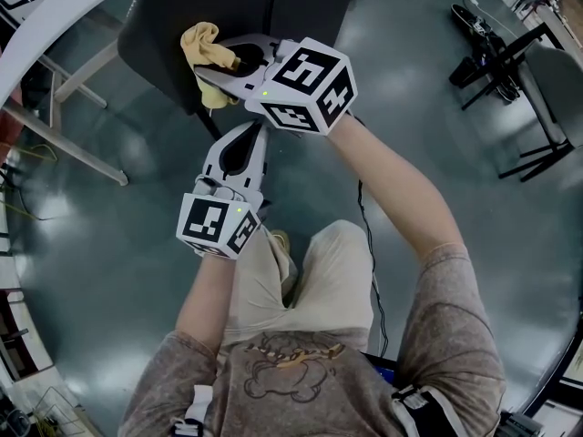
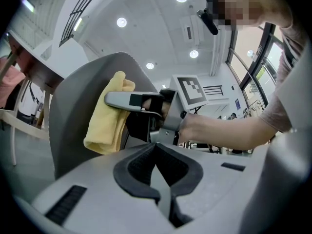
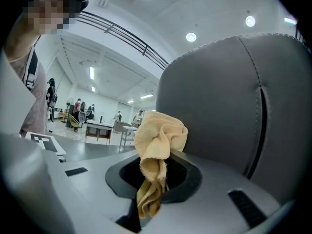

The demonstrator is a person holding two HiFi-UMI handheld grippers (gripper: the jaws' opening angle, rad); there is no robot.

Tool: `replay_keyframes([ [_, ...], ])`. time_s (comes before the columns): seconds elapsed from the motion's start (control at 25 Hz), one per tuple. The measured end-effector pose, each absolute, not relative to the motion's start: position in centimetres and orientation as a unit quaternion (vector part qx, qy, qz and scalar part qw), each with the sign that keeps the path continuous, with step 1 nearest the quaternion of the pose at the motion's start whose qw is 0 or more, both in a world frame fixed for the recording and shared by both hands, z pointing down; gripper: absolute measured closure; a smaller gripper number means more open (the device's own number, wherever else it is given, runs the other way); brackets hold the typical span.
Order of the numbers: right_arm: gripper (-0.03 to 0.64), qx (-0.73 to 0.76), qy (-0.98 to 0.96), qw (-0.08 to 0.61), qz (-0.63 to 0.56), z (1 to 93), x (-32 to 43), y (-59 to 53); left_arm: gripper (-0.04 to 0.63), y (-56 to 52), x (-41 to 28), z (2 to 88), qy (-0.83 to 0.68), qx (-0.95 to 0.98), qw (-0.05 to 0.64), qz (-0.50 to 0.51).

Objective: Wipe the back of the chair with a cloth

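Head view, looking steeply down: a person in a grey-brown shirt and pale shorts holds a pair of tongs in each hand above a shiny grey-green floor.

The right tongs reach toward 11 o'clock from the picture's middle. They are clamped on a crumpled yellow cloth, which bunches out past the tips and is pressed against the dark grey chair back at 12 o'clock. In the right gripper view the cloth is pinched between the two jaws of the right tongs, with a loose tail hanging down inside the black jaw pads. The padded chair back fills the view from 12 to 4 o'clock, directly behind the cloth.

The left tongs sit just below the right pair, pointing to 1 o'clock, their tips close under the right tongs' marker cube. In the left gripper view the left tongs are closed together with nothing between them. Above them, at 10 o'clock, the right tongs press the cloth flat to the chair back.

A second dark chair stands well apart at 2 o'clock in the head view.
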State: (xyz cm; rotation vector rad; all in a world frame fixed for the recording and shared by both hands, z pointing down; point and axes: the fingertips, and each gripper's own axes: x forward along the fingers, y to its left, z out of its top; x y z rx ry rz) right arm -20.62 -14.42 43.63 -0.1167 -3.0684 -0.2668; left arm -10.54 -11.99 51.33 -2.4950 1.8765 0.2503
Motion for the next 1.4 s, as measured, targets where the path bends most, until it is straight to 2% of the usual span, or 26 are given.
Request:
replay_keyframes([
  [0.32,0.548,0.036,-0.996,0.037,-0.072,45.2,-16.7,-19.7,0.588,-11.8,-11.0,51.5,0.597,-0.798,0.003,0.081],
  [0.96,0.548,0.281,-0.957,0.056,0.031,52.6,-0.8,-36.7,0.588,-12.5,-11.0,51.8,0.592,-0.801,-0.008,0.086],
  [1.4,0.548,0.34,-0.934,0.069,0.081,58.6,1.0,-41.4,0.588,-12.7,-12.3,52.4,0.598,-0.797,-0.019,0.087],
])
